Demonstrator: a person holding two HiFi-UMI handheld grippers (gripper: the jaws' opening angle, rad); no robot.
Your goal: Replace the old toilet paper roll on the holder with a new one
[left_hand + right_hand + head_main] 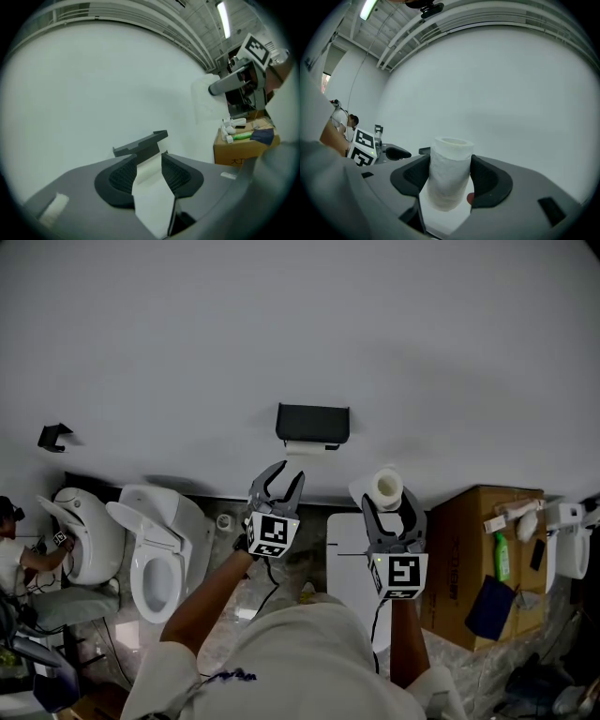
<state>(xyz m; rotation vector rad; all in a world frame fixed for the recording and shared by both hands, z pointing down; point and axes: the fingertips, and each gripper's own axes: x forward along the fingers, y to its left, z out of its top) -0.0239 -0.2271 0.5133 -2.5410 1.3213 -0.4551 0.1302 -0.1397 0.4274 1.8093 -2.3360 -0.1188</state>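
White toilet paper, a full roll (385, 486), is clamped upright between the 2 jaws of the right gripper (388, 501). In the right gripper view the dark ribbed pads (486, 179) are pressed against the roll's sides, and its open core is turned upward.

The jaws of the left gripper (286, 474) are held apart and nothing is gripped by them. In the left gripper view the dark holder (313, 421) is seen beyond the gap between them. The holder is fixed to the white wall (281, 324), and a strip of white paper (307, 446) is shown under its lid. In the head view the left gripper's tips are placed just below the holder, apart from it. The right gripper and the roll are held to the right of the holder and lower.

At the left, 2 white toilets are set against the wall: 1 open toilet (155, 559) with its lid raised and 1 further toilet (86, 532), beside which a person (11, 563) is partly seen at the frame's edge. A small black bracket (54, 435) is mounted on the wall above them. At the right a cardboard box (464, 549) is placed, with a green bottle (502, 557) and a dark blue cloth (489, 607) on it.
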